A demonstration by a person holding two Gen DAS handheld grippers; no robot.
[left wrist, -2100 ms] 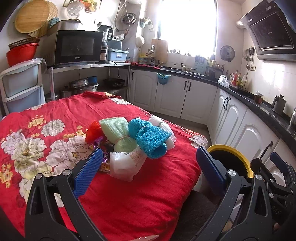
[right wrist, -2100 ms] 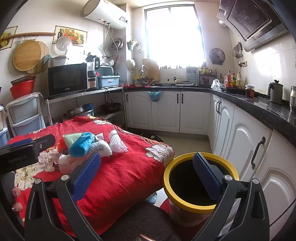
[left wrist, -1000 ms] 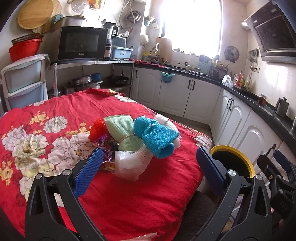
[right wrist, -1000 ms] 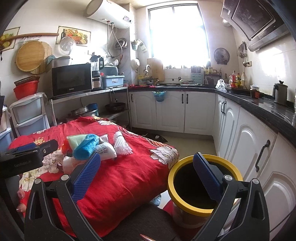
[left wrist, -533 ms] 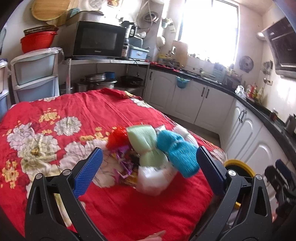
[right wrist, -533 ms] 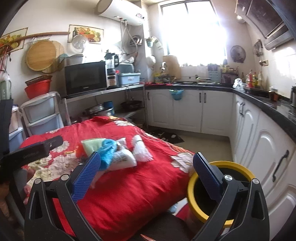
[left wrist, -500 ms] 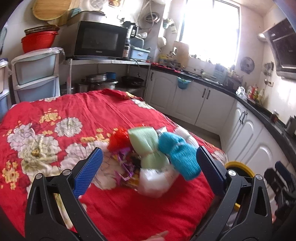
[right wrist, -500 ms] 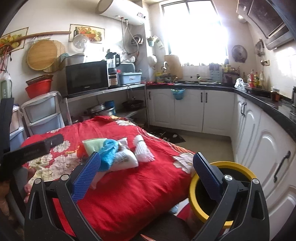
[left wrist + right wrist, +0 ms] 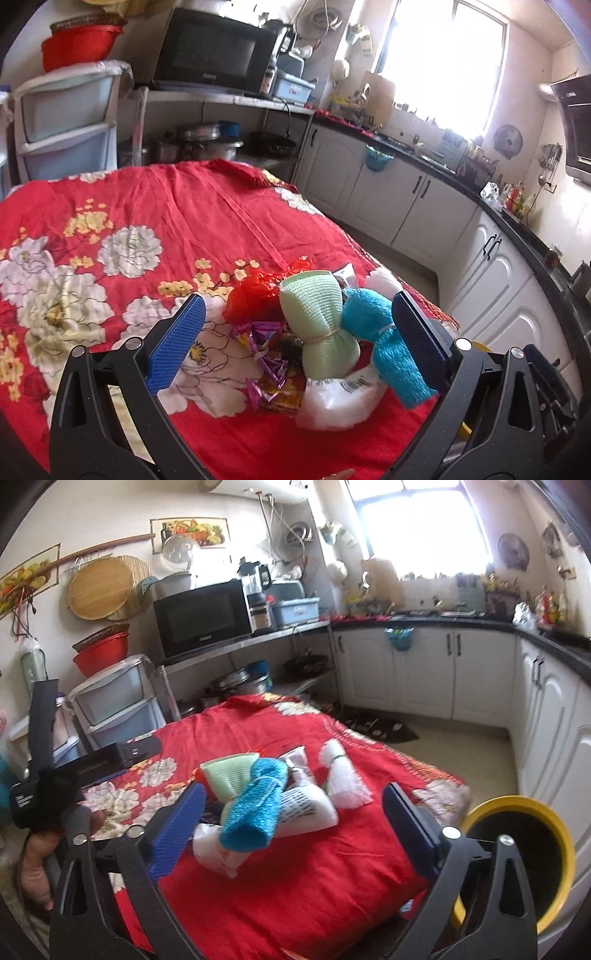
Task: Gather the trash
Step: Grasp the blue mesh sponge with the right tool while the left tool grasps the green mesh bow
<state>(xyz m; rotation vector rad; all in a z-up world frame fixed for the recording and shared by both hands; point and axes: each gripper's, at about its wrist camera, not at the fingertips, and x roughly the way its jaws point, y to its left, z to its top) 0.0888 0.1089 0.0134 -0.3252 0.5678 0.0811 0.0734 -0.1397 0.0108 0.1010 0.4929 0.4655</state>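
Left gripper (image 9: 297, 334): jaws spread wide, holding nothing, hovering over the trash pile (image 9: 295, 354) on the red floral cloth (image 9: 147, 229). Within the pile, red bag (image 9: 255, 295) at 11 o'clock, green towel roll (image 9: 317, 314) centre, blue towel roll (image 9: 384, 343) at 3 o'clock. Right gripper (image 9: 293, 819): also wide open, empty. Yellow-rimmed bin (image 9: 517, 853) at 4 o'clock, off the table edge.

Three tied cloths (image 9: 319, 314), one bin (image 9: 517, 856).
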